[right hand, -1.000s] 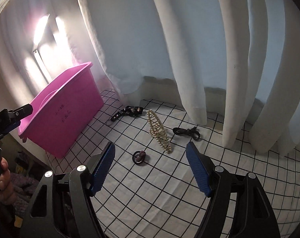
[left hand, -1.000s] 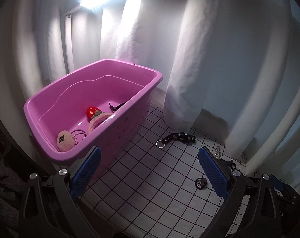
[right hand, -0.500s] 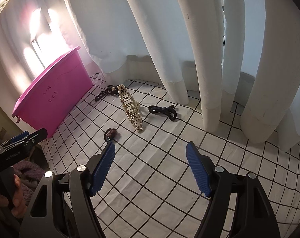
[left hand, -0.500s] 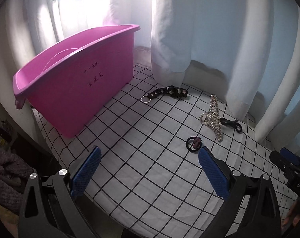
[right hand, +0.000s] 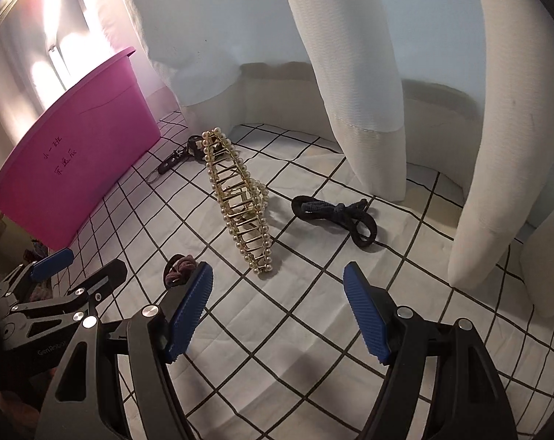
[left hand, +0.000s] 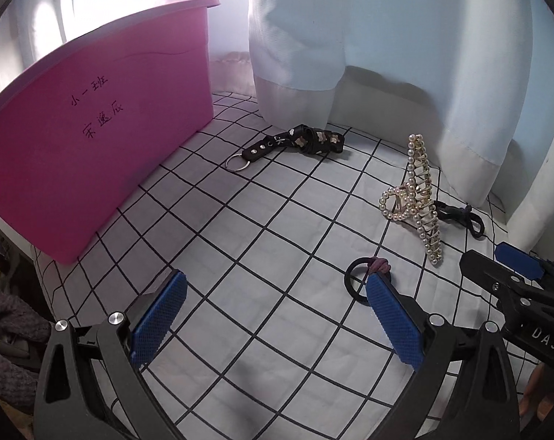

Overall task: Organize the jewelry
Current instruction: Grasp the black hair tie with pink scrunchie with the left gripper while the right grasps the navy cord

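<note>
White cloth with a black grid (left hand: 262,227) covers the work surface, backed by pale hanging curtains (right hand: 365,73).

Left gripper (left hand: 273,319): blue ribbed pads spread wide, nothing between them, held over bare cloth. Its right pad overlaps, in view, the near edge of a black ring hair tie with a small pink knot (left hand: 365,275), which lies flat on the cloth.

Right gripper (right hand: 277,315): jaws likewise spread, empty, over bare cloth. In the right wrist view its left pad stands just beside the same hair tie.

Just beyond the right gripper, a long gold claw clip edged with pearl beads (right hand: 240,209) rests on the cloth, running from near to far. To its right, apart from it, lies a knotted black cord tie (right hand: 335,216), near the curtain hems.

Further off, a black studded strap with a metal ring (left hand: 295,143) lies beside the far right corner of a large pink plastic tub (left hand: 93,128). This tub stands at the left of the cloth, handwritten characters on its facing wall; its interior is not visible
</note>
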Motion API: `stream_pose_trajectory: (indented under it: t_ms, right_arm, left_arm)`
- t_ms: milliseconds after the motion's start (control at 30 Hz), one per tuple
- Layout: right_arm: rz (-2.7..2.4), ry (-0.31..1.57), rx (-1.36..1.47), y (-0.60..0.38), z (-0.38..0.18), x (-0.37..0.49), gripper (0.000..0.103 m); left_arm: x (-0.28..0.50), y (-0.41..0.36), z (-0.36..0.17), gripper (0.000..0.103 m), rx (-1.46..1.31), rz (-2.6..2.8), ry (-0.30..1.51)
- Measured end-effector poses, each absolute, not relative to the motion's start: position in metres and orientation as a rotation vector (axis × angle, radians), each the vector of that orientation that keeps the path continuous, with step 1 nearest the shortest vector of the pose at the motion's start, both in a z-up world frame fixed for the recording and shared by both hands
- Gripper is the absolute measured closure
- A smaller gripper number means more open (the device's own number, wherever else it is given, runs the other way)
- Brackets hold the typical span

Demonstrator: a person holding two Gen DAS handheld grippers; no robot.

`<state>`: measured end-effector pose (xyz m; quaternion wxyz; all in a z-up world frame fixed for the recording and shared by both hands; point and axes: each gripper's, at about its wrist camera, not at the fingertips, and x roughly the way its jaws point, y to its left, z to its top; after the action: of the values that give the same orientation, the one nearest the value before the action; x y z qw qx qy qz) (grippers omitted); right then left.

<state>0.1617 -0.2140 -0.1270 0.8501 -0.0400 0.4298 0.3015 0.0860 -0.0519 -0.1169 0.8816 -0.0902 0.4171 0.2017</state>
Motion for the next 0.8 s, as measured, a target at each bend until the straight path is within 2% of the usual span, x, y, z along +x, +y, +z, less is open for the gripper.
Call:
stream_pose_trajectory:
  t_ms: [333, 800]
  right_arm:
    - [0.544, 0.821, -0.134, -0.22, -0.135, 0.185, 0.033]
    - [0.551, 0.851, -0.155, -0.23, -0.143, 0.218, 0.033]
  left_arm:
    - [0.1, -0.054, -0.129, 0.006, -0.235, 0.433, 0.858]
    - [0.111, -0.066, -0.138, 0.006, -0.242, 0.429, 0.886]
